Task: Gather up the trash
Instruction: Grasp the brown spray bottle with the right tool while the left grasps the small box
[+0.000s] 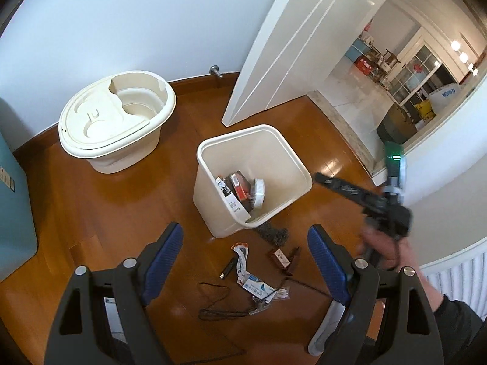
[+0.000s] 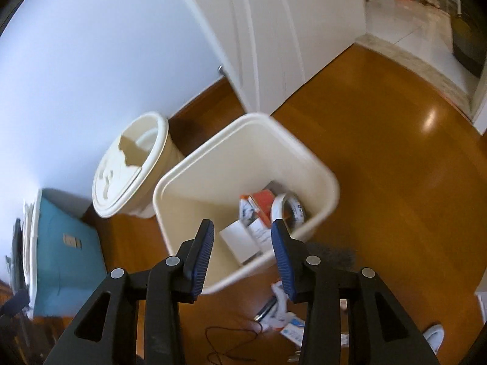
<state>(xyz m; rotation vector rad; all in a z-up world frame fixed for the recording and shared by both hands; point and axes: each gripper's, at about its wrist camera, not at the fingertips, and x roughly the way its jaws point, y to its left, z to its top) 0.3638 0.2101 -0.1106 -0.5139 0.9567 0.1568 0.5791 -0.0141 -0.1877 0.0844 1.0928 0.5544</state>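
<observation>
A cream square bin point(image 1: 213, 213) stands on the wooden floor and holds boxes and a tape roll point(image 1: 258, 193). It also shows in the right wrist view point(image 2: 188, 200). Trash lies on the floor in front of it: a crumpled wrapper point(image 1: 243, 261), a small brown box point(image 1: 281, 258), a dark scrubber pad point(image 1: 274, 232), a black lighter point(image 1: 228, 269) and a thin cord point(image 1: 213, 301). My left gripper point(image 1: 245, 255) is open and empty above this trash. My right gripper point(image 2: 242, 252) is open and empty over the bin's near rim; it shows at the right of the left wrist view point(image 1: 334, 182).
A cream oval tub point(image 1: 115, 121) stands by the wall to the left. A teal box point(image 1: 15, 197) stands at the far left. A white open door point(image 1: 289, 45) is behind the bin, with a tiled room beyond.
</observation>
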